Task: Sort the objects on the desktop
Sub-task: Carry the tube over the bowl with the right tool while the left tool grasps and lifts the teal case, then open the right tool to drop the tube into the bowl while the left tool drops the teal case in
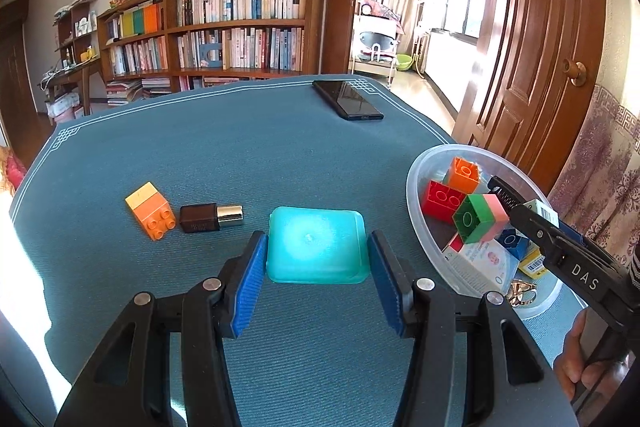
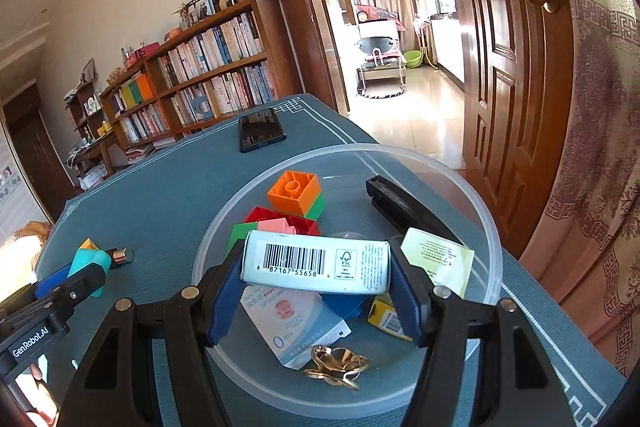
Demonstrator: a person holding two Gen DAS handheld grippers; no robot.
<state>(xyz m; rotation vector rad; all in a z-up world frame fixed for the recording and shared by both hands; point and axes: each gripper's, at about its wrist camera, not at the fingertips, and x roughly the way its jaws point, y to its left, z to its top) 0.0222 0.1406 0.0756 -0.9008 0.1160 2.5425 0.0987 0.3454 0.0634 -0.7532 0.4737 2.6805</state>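
Note:
My left gripper (image 1: 316, 267) has its blue pads on either side of a turquoise square dish (image 1: 316, 247) lying upside down on the teal mat, touching or nearly touching its edges. An orange-and-yellow brick (image 1: 151, 211) and a brown-and-gold tube (image 1: 210, 217) lie to its left. My right gripper (image 2: 316, 279) is shut on a white barcode box (image 2: 316, 262) and holds it over the clear plastic bowl (image 2: 486, 223). The bowl holds coloured bricks (image 2: 296, 193), a baby-product carton (image 2: 294, 323), a gold ring-shaped piece (image 2: 336, 363), a black stapler (image 2: 404, 211) and a pale green packet (image 2: 438, 261).
A black phone (image 1: 346, 99) lies at the mat's far right corner. The bowl (image 1: 416, 195) sits at the table's right edge, by the wooden door (image 1: 532, 39). A bookshelf (image 1: 208, 27) stands behind the table.

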